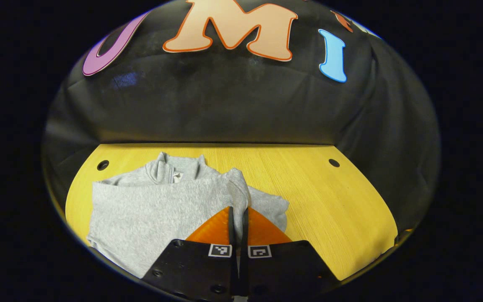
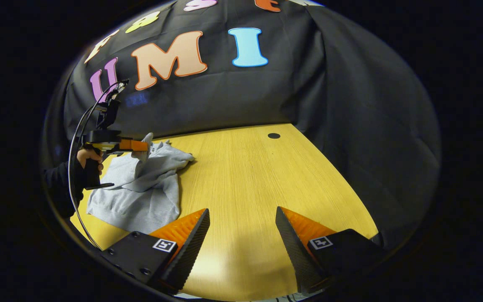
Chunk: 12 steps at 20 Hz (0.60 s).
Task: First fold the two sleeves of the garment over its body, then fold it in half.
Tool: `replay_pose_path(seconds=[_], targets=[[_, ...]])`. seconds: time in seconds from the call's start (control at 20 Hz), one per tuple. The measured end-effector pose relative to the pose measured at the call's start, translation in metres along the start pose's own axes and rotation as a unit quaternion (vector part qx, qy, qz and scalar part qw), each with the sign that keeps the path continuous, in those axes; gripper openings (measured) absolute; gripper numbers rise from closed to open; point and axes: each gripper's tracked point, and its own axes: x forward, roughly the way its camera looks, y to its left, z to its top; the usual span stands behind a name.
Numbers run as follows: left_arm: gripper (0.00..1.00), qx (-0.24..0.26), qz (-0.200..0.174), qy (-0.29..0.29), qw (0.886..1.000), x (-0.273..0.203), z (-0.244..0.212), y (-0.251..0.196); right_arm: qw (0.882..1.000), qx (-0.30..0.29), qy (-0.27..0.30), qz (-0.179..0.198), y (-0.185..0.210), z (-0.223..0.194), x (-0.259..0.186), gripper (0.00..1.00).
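Left gripper view: grey sweatshirt [image 1: 162, 205] lies on the yellow table [image 1: 329, 209], collar toward the far wall, one sleeve [image 1: 235, 188] drawn across its body. Left gripper [image 1: 238, 212] has its orange fingers pressed together, pinching that sleeve's edge at the fingertips.

Right gripper view: right gripper [image 2: 241, 220] hangs over bare tabletop [image 2: 258, 176], fingers spread wide, nothing between them. Sweatshirt [image 2: 141, 197] sits well apart, off to its left. Farther off, a hand [image 2: 88, 157] holds the left gripper [image 2: 138, 145], lifting a fold of grey cloth.
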Motion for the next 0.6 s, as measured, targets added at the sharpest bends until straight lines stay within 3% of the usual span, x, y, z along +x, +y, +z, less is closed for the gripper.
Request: replay_pose_path(seconds=[0.1, 0.2, 0.25, 0.5, 0.6], targets=[[0.0, -0.003, 0.009, 0.009, 1.0, 0.004, -0.009, -0.002, 1.0, 0.001, 0.002, 0.002, -0.006, -0.001, 0.002, 0.97], [0.08, -0.016, 0.011, 0.009, 1.0, 0.005, -0.014, -0.005, 1.0, -0.012, 0.0, 0.007, -0.008, 0.001, 0.004, 0.99], [0.18, -0.026, 0.008, 0.004, 1.0, 0.005, -0.012, -0.007, 1.0, -0.021, -0.002, 0.013, -0.006, 0.003, 0.006, 0.99], [0.99, -0.037, 0.039, -0.041, 0.998, -0.022, 0.003, 0.008, 0.996, -0.056, -0.007, 0.069, 0.026, 0.009, 0.018, 0.99], [0.96, -0.04, 0.057, -0.056, 0.996, -0.044, 0.011, 0.022, 0.995, -0.055, -0.009, 0.084, 0.04, 0.012, 0.024, 0.99]])
